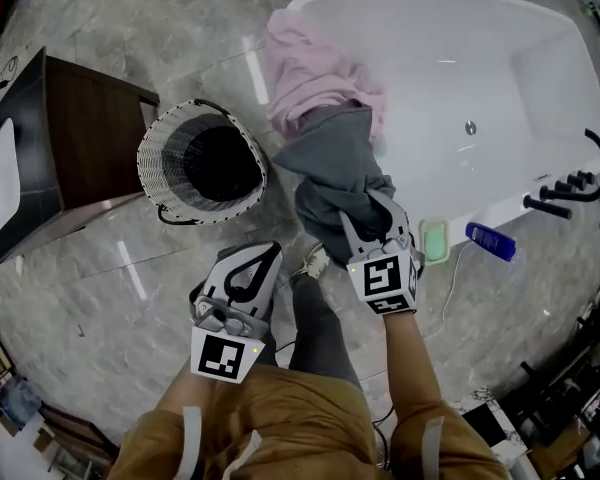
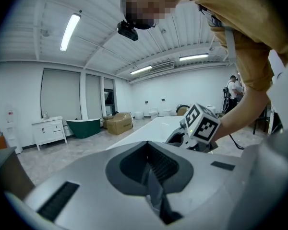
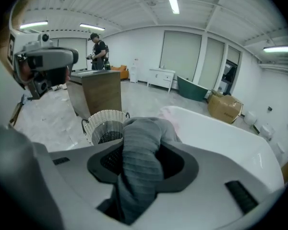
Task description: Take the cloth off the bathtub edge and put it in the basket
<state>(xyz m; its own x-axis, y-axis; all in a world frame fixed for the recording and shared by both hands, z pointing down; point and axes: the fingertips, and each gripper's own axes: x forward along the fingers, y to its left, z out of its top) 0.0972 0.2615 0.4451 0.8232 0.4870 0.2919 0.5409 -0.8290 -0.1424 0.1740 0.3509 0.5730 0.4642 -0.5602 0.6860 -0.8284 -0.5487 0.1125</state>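
The white bathtub (image 1: 500, 58) fills the upper right of the head view, standing on a marble floor (image 1: 100, 298). Its basin holds only a round drain (image 1: 470, 128). A black faucet (image 1: 578, 183) stands at its right end. On the near rim sit a green soap dish (image 1: 435, 240) and a blue bottle (image 1: 491, 240), which lies on its side.

A dark wooden cabinet (image 1: 90, 133) stands at the left, just beside the basket (image 1: 152, 163). The basket is a round, pale woven one with black handles, upright on the floor between the cabinet and the tub's left end. Its inside shows only a dark lining.

A pink cloth (image 1: 310, 63) is draped over the left end of the bathtub, partly inside the rim and partly down the outside. The grey cloth (image 1: 338, 158) lies in front of it, off to the right of the basket and not in it. Its upper part overlaps the pink cloth at the rim; whether it rests on the rim cannot be told.

The right gripper (image 1: 372, 213) has its fingers (image 3: 180, 164) pinching the bunched lower end of the grey cloth (image 3: 141, 152), which rises in a thick fold between them.

The left gripper (image 1: 265, 256) hangs near the person's body, below the basket and apart from both cloths. Its fingers (image 2: 156, 164) are pressed together with nothing between them.
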